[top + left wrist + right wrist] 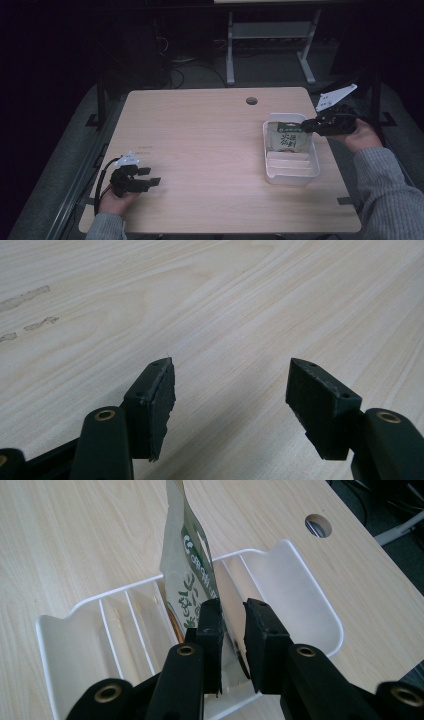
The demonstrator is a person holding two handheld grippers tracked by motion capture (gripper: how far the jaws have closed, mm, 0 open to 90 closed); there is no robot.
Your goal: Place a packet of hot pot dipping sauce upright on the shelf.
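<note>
The worktop (200, 150) is pale wood with fine streaked grain, and beyond the left claw (230, 390) it carries a few faint greyish smudges. Both claws are matt black with small brass-coloured rivets; the left claw (142, 180) and the right claw (307, 125) each carry a light grey plate on top. Under the right claw (232, 630) sits a white tray (320, 605). The packet (192, 575) ahead of it is cream with a dark green band and white and green lettering.

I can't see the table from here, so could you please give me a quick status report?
Left gripper open, idle over bare table. Right gripper nearly closed around green-and-white packet, grip unconfirmed. Packet upright in white divided tray. Nothing in the way.
</note>
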